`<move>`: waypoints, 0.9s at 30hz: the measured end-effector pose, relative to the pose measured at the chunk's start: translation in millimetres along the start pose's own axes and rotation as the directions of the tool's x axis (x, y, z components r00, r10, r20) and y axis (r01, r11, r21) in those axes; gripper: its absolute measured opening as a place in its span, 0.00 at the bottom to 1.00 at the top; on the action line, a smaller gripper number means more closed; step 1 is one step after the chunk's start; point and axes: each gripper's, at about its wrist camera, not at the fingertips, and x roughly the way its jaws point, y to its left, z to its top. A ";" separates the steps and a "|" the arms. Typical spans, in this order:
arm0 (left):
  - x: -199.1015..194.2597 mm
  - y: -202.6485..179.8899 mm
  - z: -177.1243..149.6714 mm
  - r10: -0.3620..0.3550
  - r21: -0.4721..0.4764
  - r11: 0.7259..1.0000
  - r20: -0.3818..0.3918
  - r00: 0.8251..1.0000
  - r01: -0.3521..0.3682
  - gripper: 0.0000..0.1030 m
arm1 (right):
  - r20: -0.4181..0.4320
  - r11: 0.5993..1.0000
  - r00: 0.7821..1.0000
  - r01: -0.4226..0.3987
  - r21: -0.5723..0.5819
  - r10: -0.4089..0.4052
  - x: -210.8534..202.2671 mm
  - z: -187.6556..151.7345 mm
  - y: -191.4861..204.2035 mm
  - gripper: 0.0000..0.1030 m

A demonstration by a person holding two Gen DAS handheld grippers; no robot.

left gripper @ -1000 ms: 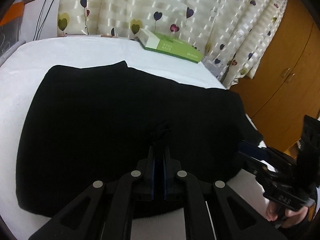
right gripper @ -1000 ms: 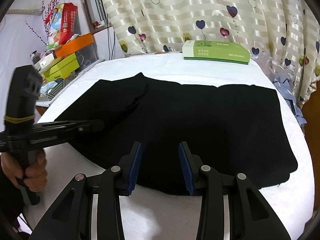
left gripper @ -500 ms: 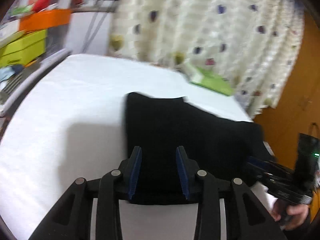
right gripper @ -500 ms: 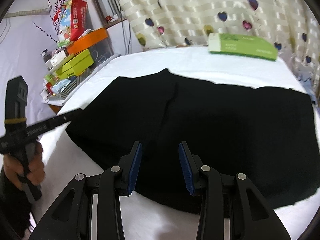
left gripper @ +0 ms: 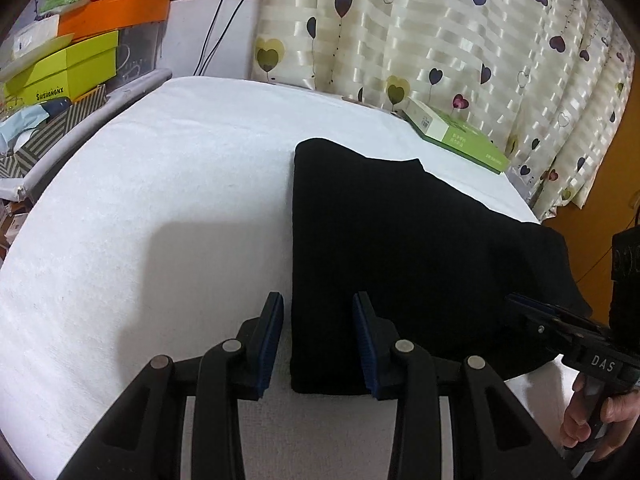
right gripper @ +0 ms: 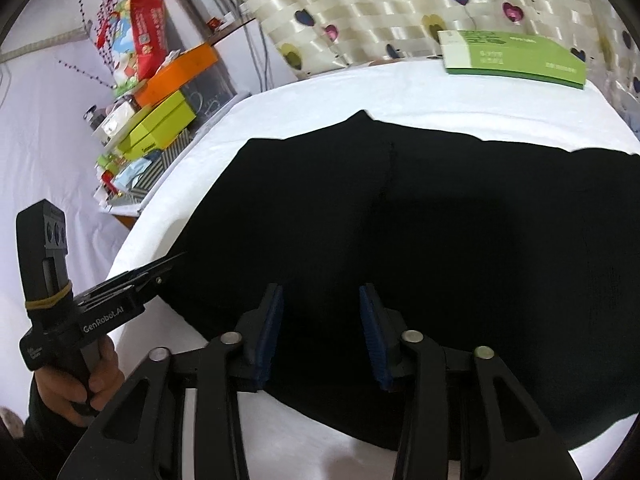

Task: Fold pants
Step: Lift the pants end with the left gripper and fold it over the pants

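The black pants lie folded flat on the white table, also filling the right wrist view. My left gripper is open and empty, its jaws astride the pants' near left corner, low over the table. My right gripper is open and empty above the pants' near edge. Each gripper shows from the side in the other's view: the right one at the pants' right end, the left one at the left end.
A green box lies at the table's far edge against the heart-patterned curtain. Stacked orange and lime boxes and clutter stand on a shelf to the left. A wooden cabinet is on the right.
My left gripper let go of the pants, opened and pulled back left to the near left corner. My right gripper stayed open and shifted slightly over the near edge.
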 end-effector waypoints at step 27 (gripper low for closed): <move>-11.5 -7.0 -4.5 -0.014 0.070 0.997 0.000 1.000 0.014 0.23 | 0.039 0.999 0.999 -0.006 -0.050 0.008 -17.0 -24.5 10.3 0.08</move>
